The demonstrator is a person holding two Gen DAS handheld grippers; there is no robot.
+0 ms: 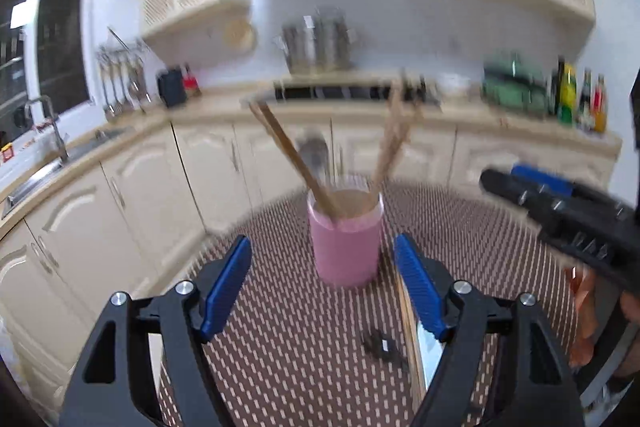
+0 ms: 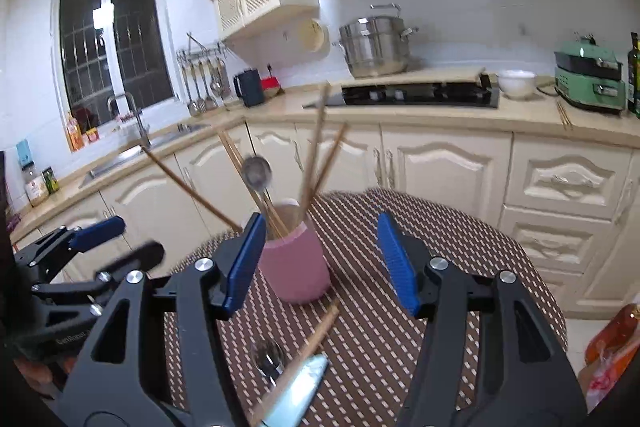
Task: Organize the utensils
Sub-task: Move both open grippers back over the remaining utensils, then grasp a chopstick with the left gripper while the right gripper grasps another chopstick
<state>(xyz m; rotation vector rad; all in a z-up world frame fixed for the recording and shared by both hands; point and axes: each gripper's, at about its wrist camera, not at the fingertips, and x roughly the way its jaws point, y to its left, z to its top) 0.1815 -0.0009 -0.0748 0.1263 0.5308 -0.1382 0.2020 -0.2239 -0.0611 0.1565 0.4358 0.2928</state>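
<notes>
Right gripper (image 2: 320, 263) up close, pads spread wide, nothing pinched — a loose chopstick (image 2: 308, 343), spoon (image 2: 269, 357) and knife (image 2: 298, 389) lying just under. Pink cup (image 2: 294, 261) standing near, already full of sticks. Left gripper (image 1: 322, 287) spread too, empty. Best to pinch one thing only — low, slow, then drop in.

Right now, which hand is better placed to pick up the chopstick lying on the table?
Probably the right. The loose chopstick lies just below its open right gripper, near the pink cup. The left gripper faces the cup.
</notes>
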